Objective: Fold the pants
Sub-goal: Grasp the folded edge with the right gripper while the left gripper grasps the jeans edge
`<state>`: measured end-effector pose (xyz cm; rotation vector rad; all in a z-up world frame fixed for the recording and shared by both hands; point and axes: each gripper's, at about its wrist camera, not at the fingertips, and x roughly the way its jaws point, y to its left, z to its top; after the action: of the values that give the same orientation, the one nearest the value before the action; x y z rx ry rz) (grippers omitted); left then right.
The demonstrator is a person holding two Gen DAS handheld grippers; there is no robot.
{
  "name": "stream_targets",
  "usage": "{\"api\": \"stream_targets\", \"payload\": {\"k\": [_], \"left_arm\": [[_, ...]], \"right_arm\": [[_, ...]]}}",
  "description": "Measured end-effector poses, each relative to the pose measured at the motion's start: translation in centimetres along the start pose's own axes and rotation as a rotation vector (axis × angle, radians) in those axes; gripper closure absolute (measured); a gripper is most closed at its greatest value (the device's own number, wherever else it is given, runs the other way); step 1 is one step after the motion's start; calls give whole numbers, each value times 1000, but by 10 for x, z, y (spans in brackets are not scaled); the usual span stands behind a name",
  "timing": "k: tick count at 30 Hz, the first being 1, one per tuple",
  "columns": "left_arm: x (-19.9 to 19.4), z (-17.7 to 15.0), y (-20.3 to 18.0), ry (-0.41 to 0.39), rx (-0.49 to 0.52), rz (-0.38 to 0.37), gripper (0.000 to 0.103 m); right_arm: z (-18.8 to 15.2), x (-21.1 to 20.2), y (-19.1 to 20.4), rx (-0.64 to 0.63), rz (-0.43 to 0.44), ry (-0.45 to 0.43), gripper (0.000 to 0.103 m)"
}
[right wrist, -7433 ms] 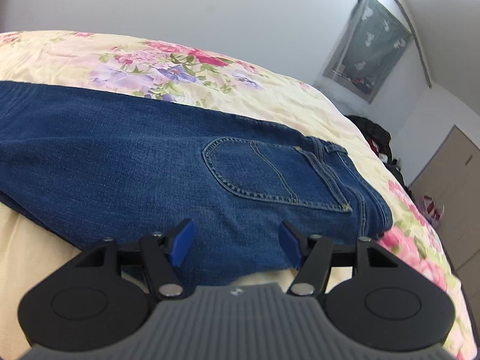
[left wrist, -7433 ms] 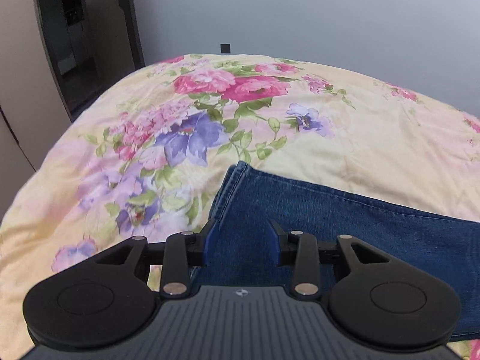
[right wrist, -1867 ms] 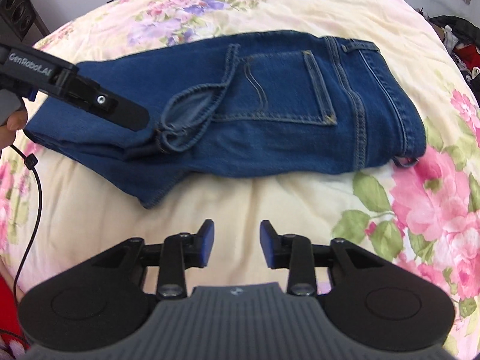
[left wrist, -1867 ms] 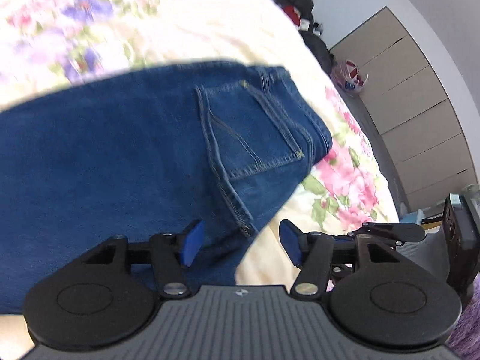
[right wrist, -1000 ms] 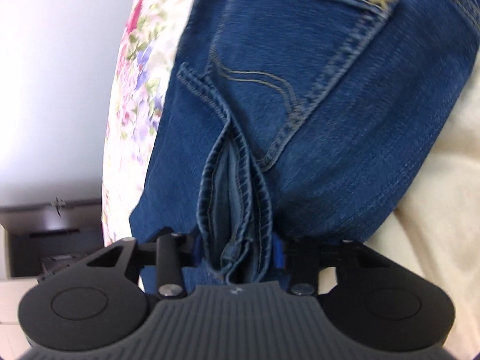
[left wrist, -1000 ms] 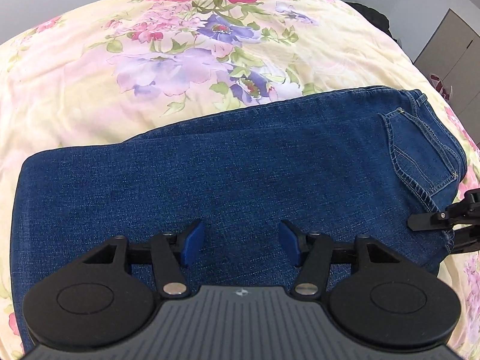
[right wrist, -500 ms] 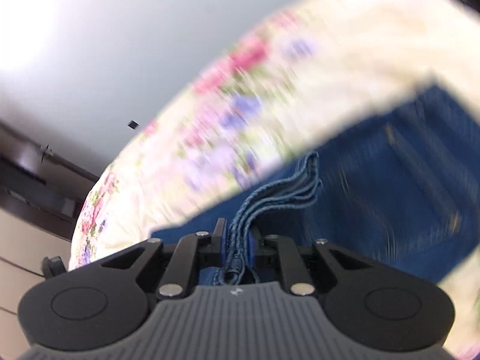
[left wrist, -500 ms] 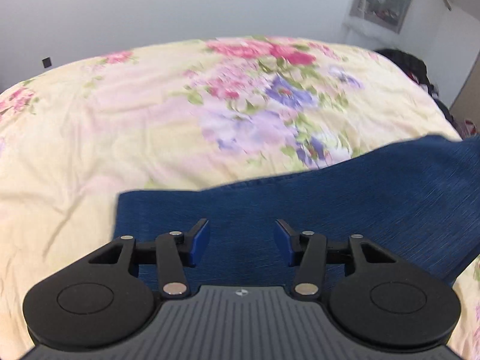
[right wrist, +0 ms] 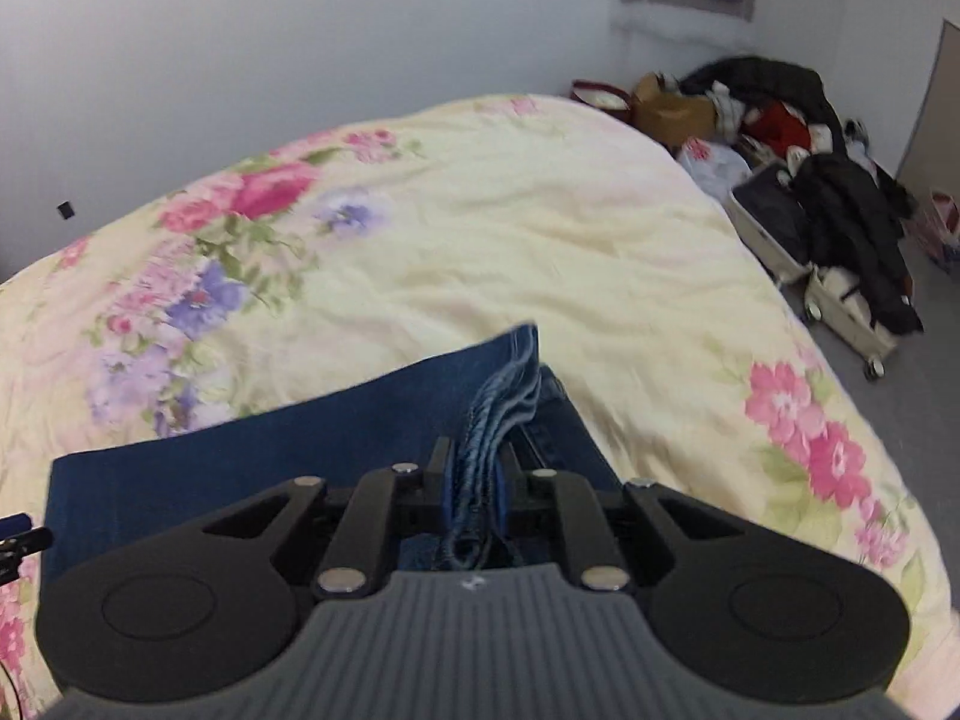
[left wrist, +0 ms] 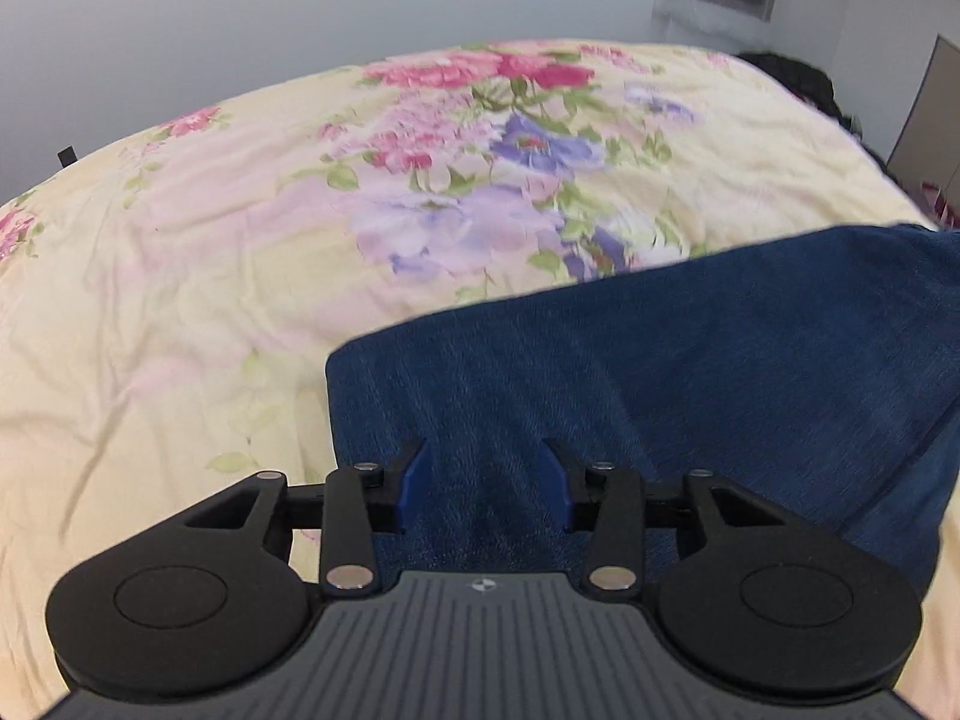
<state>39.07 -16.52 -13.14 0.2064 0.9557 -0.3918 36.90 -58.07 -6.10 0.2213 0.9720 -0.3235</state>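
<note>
Blue denim pants [left wrist: 690,372] lie folded on a floral bedspread [left wrist: 300,240]. In the left wrist view my left gripper [left wrist: 485,483] is open, just above the folded left end of the pants, with denim between and under its blue pads. In the right wrist view my right gripper [right wrist: 474,480] is shut on a bunched stack of the pants' hem edges [right wrist: 498,408], with the rest of the pants [right wrist: 270,462] spreading to the left. The left gripper's tip shows at the far left edge [right wrist: 18,531].
The bedspread [right wrist: 540,240] fills most of both views. A pile of clothes, bags and a suitcase [right wrist: 810,180] sits on the floor to the right of the bed. A grey wall stands behind the bed.
My right gripper closed on the bunched hems and has lifted and swung with them. My left gripper moved to the pants' left folded end and stays open.
</note>
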Motion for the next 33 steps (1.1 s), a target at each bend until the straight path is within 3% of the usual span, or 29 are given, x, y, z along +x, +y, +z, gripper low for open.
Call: {"api": "stream_targets", "payload": {"k": [2,5,10,15,22,29,33], "left_arm": [[6,-3,1,11,21,15,54],[10,-3,8,11,18,22,54],[17,3,18,-1,-16,16,54],[31,-2,18,12,-31,5,54],[39,-3,16,31,-6,13,52],[22,10,19,44,9,35,60],[14,23,28,17,1,67,65]], "right_arm": [[-10,20,-9,-22,-45,21,95],[-14,28,-19,-13,-33,32,95],[3,-22,-1,-133,55,-114,97],[-19,29,-27,-99,-25,33,98],[-61,80,-38,-93,-89,32,97],[-42,42,-30,-150,-161,-5,90],[-31,17,-19,-164,-102,-24,90]]}}
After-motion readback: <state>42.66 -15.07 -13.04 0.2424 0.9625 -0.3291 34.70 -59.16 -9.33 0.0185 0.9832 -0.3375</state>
